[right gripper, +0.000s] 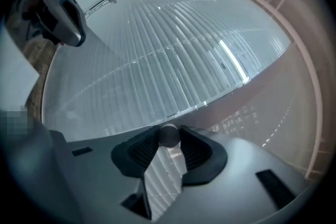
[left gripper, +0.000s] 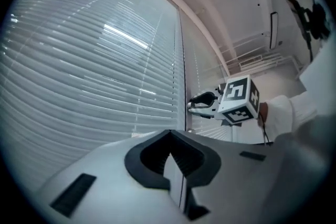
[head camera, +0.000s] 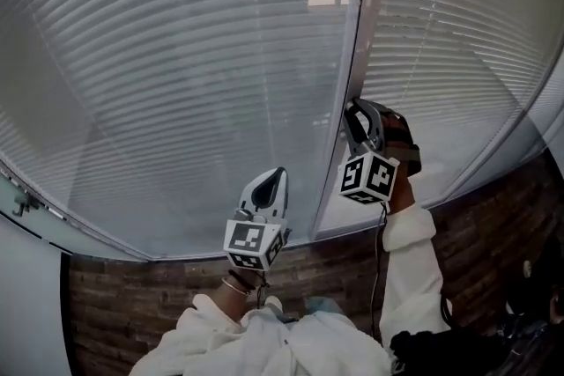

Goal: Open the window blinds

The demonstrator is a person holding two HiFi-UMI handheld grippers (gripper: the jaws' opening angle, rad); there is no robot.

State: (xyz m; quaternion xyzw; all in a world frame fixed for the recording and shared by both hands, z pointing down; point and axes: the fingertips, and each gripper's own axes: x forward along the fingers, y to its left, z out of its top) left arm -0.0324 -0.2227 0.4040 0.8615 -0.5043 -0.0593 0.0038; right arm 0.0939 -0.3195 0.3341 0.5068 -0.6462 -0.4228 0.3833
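— Brick wall [head camera: 132, 295] low down, window above it: what are you facing?

— Two blinds [head camera: 176, 84] hang side by side and reach the window's bottom edge. An upright frame post [head camera: 355, 31] stands between them. Trees show faintly through the slats near the top edge of the left-hand one.

— Where are your tools?

— My right gripper [head camera: 351, 114] is up against the post, around mid-height of the window, with its jaws apart. In the right gripper view I can see slats through the gap. A small round grey knob [right gripper: 169, 135] sits right at the jaw tips. I can't tell what it belongs to, or whether the pads touch it.

— And the other one?

— My left gripper [head camera: 275, 178] is lower, near the bottom edge of the left-hand blind and just left of the post. Its jaws are together with nothing between them, and it stops short of the slats. White sleeves [head camera: 410, 233] cover both my arms.
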